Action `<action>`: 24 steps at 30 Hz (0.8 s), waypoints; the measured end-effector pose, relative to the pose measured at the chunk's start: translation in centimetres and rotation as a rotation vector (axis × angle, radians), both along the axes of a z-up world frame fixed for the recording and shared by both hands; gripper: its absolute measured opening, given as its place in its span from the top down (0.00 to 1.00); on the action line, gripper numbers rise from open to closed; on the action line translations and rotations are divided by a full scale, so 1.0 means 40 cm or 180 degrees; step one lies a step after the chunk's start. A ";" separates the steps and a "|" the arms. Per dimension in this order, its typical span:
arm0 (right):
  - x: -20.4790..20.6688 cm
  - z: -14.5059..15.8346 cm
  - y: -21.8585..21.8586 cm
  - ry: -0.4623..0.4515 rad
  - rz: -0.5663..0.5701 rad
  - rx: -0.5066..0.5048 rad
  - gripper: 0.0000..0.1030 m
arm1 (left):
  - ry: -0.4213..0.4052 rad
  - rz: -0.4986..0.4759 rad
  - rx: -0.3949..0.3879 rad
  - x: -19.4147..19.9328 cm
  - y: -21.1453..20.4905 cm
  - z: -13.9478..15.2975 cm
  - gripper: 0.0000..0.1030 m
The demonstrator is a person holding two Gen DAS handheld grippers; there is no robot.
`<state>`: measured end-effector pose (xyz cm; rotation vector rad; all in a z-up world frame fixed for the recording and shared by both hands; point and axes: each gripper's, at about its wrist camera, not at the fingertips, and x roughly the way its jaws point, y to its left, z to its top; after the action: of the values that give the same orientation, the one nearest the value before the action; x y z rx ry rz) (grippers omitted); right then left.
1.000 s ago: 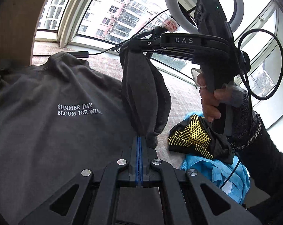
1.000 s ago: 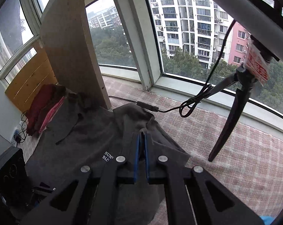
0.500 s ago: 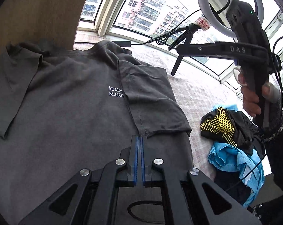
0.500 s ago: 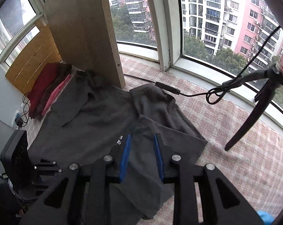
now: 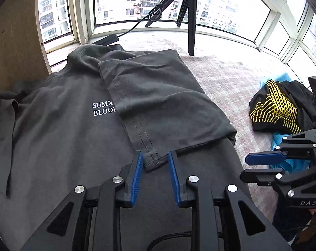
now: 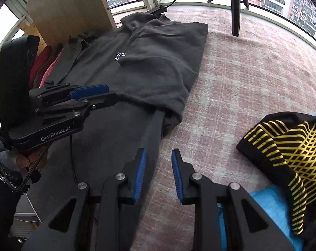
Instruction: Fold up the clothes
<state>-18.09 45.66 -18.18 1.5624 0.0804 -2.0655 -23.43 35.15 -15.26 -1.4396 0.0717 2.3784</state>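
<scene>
Here both hand-held grippers, left (image 5: 153, 163) & right (image 6: 159, 161), sit released; grey tee (image 5: 63, 142) reads "SUMM / BLOO"

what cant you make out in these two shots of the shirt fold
- Shirt print: both views show only "SUMM / BLOO"; the folded sleeve covers the rest.
- Shirt hem: cut off by the left gripper in its own view.
- Blue garment: mostly under the black-and-yellow one in the right view.
- Red clothes: behind the left gripper's body, right view.

Black left gripper (image 5: 153, 175) and right gripper (image 6: 159, 174): blue ribbed pads, silver screws ("GenRobot.AI", "DAS" lettering); dark lace-edged sleeve (image 6: 3, 179) behind.
</scene>
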 end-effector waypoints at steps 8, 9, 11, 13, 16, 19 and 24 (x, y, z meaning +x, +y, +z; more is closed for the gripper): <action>0.008 0.005 0.028 0.0018 -0.0107 0.0122 0.75 | -0.0011 0.0386 0.0206 0.009 -0.133 0.059 1.00; 0.011 0.016 0.035 0.0022 -0.0123 0.0080 0.75 | 0.0013 0.0418 0.0264 0.032 -0.163 0.083 0.97; 0.024 0.052 0.051 0.0063 -0.0128 -0.0036 0.75 | 0.0101 0.0480 0.0330 0.087 -0.227 0.136 0.96; 0.038 0.093 0.066 0.0100 -0.0125 -0.0152 0.75 | 0.0209 0.0538 0.0342 0.156 -0.301 0.205 0.96; 0.052 0.162 0.045 0.0200 0.0000 -0.0274 0.75 | 0.0350 0.0739 0.0245 0.279 -0.429 0.306 0.91; 0.065 0.233 0.016 0.0310 0.0152 -0.0384 0.75 | 0.0457 0.1048 0.0068 0.429 -0.567 0.384 0.85; 0.086 0.351 -0.034 0.0494 0.0405 -0.0568 0.75 | 0.0222 0.1565 -0.0340 0.686 -0.748 0.360 0.74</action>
<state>-14.63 44.28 -4.15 1.2579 0.0492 -2.0308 4.01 5.22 -0.85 -1.5655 -0.1589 2.8544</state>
